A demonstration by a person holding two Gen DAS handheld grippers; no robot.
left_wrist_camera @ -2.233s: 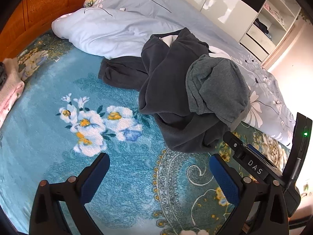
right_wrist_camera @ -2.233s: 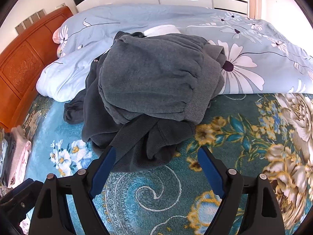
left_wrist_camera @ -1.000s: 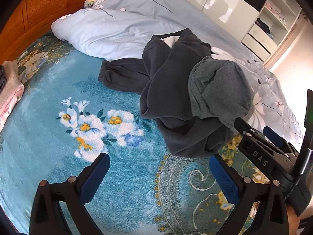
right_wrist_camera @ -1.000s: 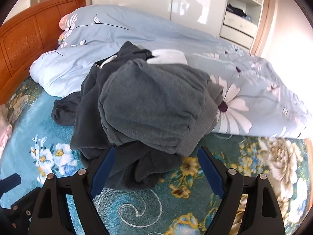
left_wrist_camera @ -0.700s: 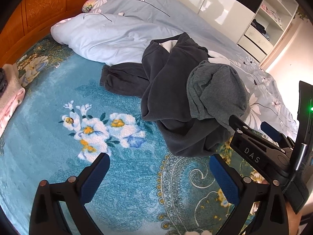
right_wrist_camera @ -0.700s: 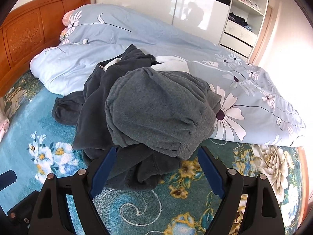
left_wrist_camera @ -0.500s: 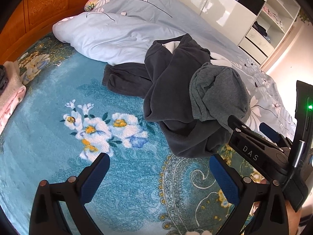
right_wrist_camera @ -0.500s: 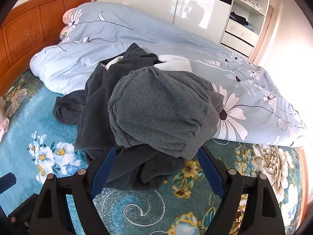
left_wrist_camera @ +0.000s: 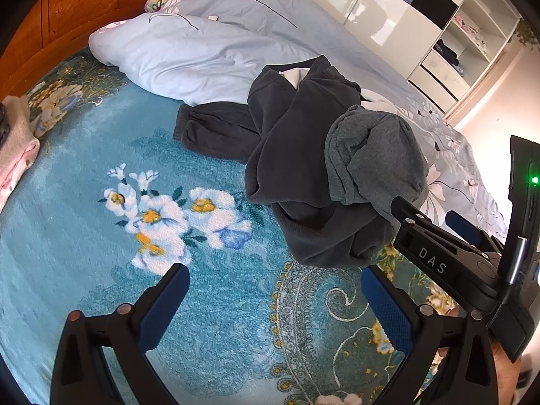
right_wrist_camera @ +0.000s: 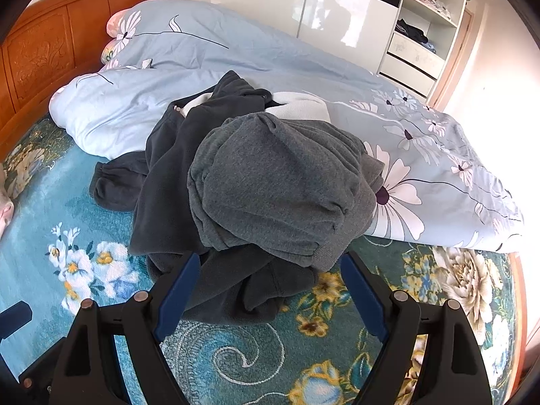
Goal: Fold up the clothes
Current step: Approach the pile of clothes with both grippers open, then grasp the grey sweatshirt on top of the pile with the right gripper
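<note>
A pile of clothes lies on the bed. A mid-grey sweatshirt [right_wrist_camera: 280, 185] sits on top of a dark charcoal fleece garment [right_wrist_camera: 168, 182], with a white piece [right_wrist_camera: 300, 104] showing behind. In the left wrist view the grey sweatshirt [left_wrist_camera: 374, 158] and the dark garment [left_wrist_camera: 287, 155] lie beyond my fingers. My left gripper [left_wrist_camera: 275, 290] is open and empty above the teal bedspread. My right gripper [right_wrist_camera: 270, 280] is open and empty, its fingers on either side of the pile's near edge. The right gripper's body [left_wrist_camera: 449, 263] shows in the left wrist view.
A teal floral bedspread [left_wrist_camera: 101, 236] covers the bed. A light blue floral duvet [right_wrist_camera: 422, 155] is bunched behind the pile. A wooden headboard [right_wrist_camera: 44, 54] stands at left. Pink folded clothes [left_wrist_camera: 17, 155] lie at the far left. A white wardrobe with shelves [right_wrist_camera: 415, 33] stands behind.
My right gripper has risen and swung so the pile sits more centred between its fingers. My left gripper has barely shifted. Both stay open.
</note>
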